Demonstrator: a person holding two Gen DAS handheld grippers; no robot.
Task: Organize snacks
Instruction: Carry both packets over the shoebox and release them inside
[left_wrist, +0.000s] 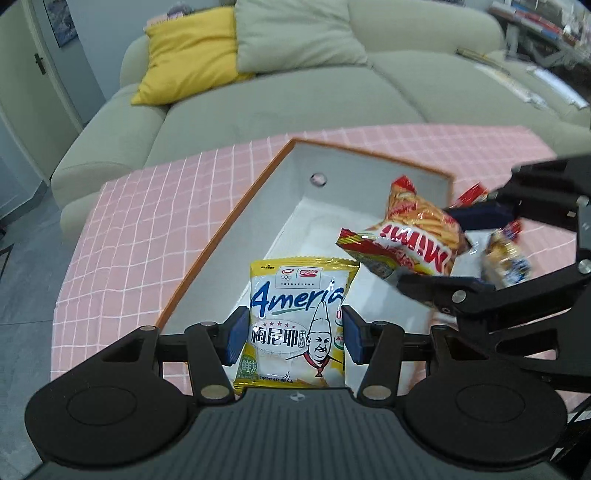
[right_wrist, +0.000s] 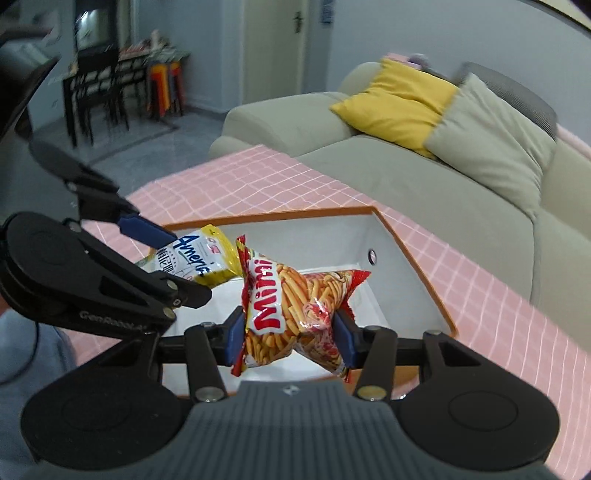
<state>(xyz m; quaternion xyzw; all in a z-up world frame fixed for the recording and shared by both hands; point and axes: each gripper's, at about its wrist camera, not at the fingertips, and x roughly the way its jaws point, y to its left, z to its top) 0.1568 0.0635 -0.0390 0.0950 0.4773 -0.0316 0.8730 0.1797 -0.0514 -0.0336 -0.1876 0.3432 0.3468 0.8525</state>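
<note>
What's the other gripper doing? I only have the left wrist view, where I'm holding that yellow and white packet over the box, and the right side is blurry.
Observer: The right gripper is shut on the red Mimi snack bag, pinching it at the waist so it crumples.
Operator: Is that bag over the box too?
Observer: Yes, it hangs above the white interior of the orange-rimmed box, near the front edge.
Operator: Does my packet touch it?
Observer: From the right wrist, the yellow packet in the left gripper overlaps the red bag's top corner; actual contact I cannot tell.
</note>
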